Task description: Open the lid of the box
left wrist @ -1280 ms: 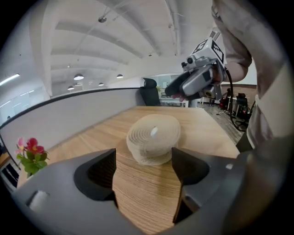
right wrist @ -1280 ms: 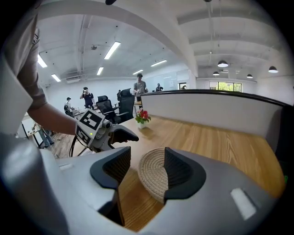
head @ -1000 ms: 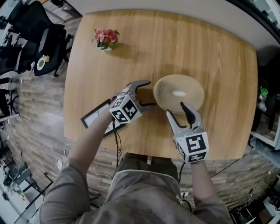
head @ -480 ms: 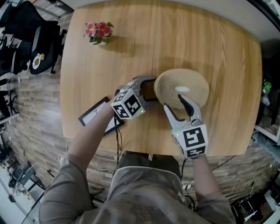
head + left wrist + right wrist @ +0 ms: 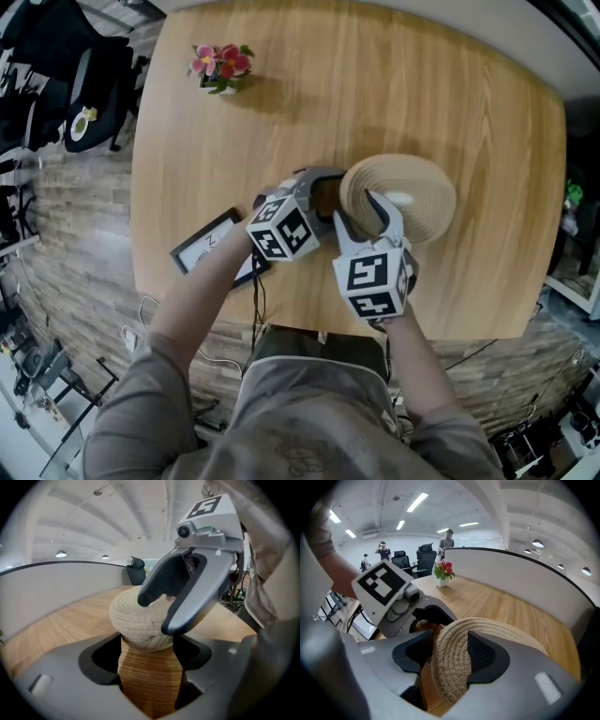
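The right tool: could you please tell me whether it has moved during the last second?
Yes. Against the woven lid, the right tool has moved left, from the lid's near edge to straddle its left rim.

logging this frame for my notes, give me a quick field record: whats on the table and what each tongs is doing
table: light wood, seen from above
box: wooden body, near the table's front edge
lid: woven rope disc, on top of the box
left tongs: around the box, pads against its sides
right tongs: closed on the lid's near rim
flower pot: far left corner
panel: flat, dark-framed, at the left front edge
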### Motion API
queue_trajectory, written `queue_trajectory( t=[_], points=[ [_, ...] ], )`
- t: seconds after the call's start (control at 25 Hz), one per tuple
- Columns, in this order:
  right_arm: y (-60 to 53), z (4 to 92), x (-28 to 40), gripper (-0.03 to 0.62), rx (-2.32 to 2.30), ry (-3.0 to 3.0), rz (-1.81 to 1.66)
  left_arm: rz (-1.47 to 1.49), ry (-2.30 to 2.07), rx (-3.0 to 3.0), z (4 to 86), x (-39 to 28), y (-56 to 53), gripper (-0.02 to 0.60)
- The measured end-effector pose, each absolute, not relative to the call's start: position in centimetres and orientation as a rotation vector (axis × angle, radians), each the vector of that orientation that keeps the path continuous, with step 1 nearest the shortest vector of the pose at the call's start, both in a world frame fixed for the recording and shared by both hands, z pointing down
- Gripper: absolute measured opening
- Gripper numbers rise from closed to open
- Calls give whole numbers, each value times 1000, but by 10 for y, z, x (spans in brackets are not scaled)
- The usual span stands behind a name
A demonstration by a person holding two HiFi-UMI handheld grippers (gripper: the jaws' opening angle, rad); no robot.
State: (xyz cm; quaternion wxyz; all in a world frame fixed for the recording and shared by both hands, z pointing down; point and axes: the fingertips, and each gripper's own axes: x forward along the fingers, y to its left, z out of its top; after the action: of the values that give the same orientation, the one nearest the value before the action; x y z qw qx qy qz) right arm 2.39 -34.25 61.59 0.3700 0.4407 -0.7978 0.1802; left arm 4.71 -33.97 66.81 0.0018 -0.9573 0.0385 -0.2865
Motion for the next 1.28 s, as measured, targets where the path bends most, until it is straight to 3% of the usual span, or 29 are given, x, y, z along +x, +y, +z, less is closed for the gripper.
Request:
queue_trajectory(
  t=[0.28, 0.52, 0.72, 1.08, 1.28],
  points=[
    [-346, 626, 23, 208, 1133, -1960, 387, -907, 123, -3002, 668, 47, -340, 345],
    [-344, 618, 22, 112, 1105, -2035, 413, -902, 134, -3003, 669, 49, -341, 345],
    [-345, 588, 28, 97, 1123, -2202, 536, -915, 145, -3009, 671, 47, -340, 339],
    [-343, 478, 114, 83, 1525, -2449, 655, -959, 189, -3032, 674, 46, -339, 336],
    [-327, 468, 181, 83, 1856, -2372, 851, -979, 241, -3043, 676, 45, -338, 334]
  ],
)
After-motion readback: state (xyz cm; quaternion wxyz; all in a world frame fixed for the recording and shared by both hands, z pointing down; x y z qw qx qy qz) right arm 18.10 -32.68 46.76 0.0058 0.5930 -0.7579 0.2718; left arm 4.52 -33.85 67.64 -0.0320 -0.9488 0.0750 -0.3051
